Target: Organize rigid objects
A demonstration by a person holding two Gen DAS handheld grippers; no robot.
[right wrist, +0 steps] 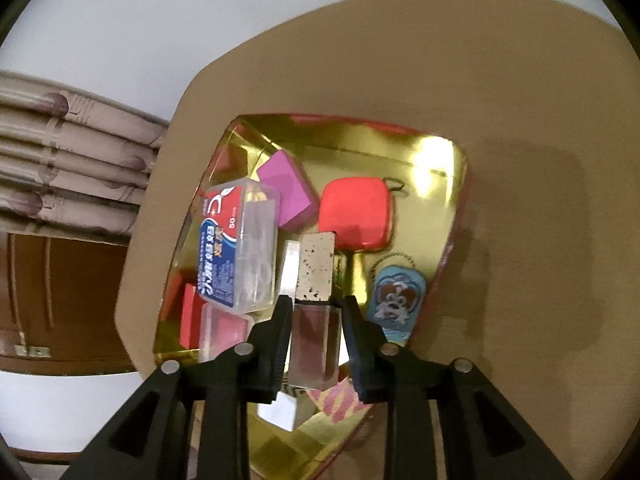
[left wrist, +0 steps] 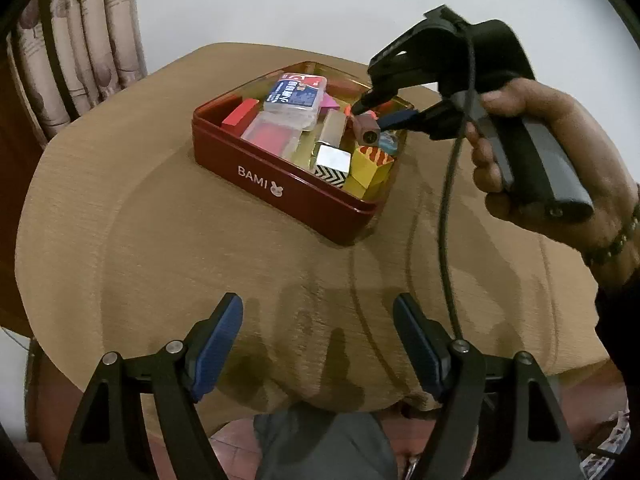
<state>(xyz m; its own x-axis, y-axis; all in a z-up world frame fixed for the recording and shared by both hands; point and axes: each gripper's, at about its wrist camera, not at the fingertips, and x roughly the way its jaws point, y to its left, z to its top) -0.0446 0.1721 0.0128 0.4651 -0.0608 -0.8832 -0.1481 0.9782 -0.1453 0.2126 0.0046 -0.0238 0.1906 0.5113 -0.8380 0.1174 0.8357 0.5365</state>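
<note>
Rigid objects (right wrist: 356, 212) are gathered inside a red tin (left wrist: 256, 168) with a gold lining and "BAMI" on its side wall. The tin stands on a tan table (left wrist: 120, 240), which spreads out bare on every side of it. A patterned curtain (left wrist: 80, 40) hangs behind the tin, off its left corner.

The left gripper (left wrist: 318, 312) hovers over the table in front of the tin, well apart from it. Its blue-padded fingers stand wide apart with nothing between them.

The right gripper (left wrist: 380, 110), held in a hand (left wrist: 540, 152), reaches in over the tin's right end and points down into it. A small brown tube (right wrist: 314, 344) sits between its fingers, above the tin's contents. The pads lie close on either side of it, but I cannot tell whether they press on it.

Inside the tin:
- A clear plastic box with a blue and red label (right wrist: 236, 248) lies along the left side, on top of other pieces.
- A red rounded pad (right wrist: 356, 212) lies near the far wall.
- A pink block (right wrist: 290, 188) sits just beside the pad, touching the clear box.
- A red block (left wrist: 240, 114) is at the tin's left corner.
- A yellow block (left wrist: 370, 168) and a silver block (left wrist: 332, 156) fill the near right corner.
- A speckled pale block (right wrist: 316, 268) is in the middle, just beyond the tube.
- A small blue tag with a cartoon dog (right wrist: 394, 296) lies flat on the gold floor by the right wall.
</note>
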